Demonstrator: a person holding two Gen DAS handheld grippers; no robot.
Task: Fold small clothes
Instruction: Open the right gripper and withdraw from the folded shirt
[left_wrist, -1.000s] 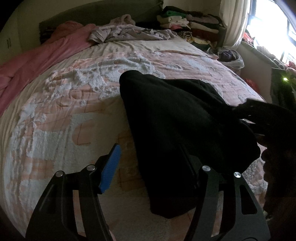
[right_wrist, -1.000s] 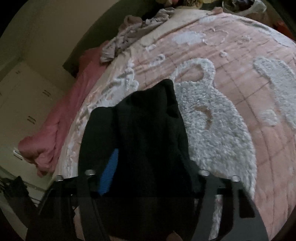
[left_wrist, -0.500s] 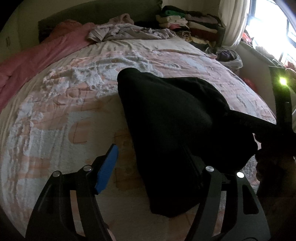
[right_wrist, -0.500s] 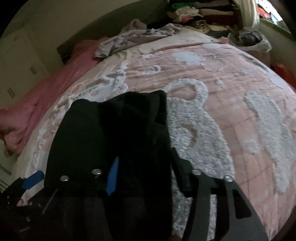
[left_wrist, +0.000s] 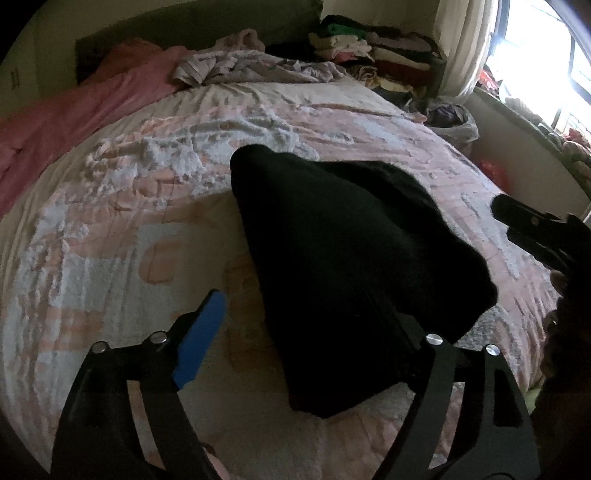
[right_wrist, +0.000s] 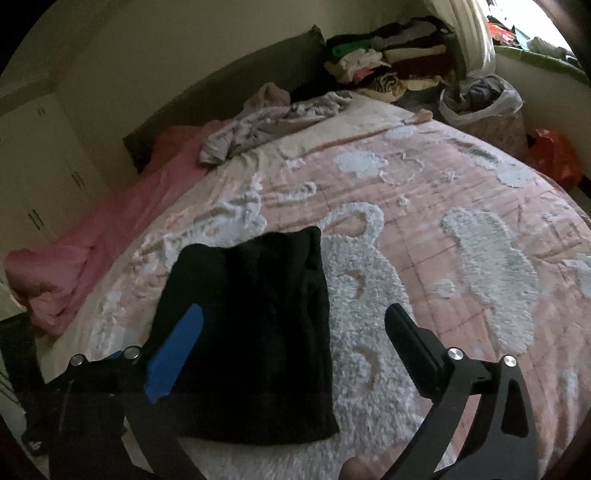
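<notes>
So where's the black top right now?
In both wrist views the black top lies folded on the pink blanket, just ahead of the grippers, far from the crumpled grey clothes.

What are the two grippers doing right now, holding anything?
Left gripper: open, jaws just widening, the black garment lying loose between them.
Right gripper: open, jaws just spread wide above the garment, holding nothing.
</notes>
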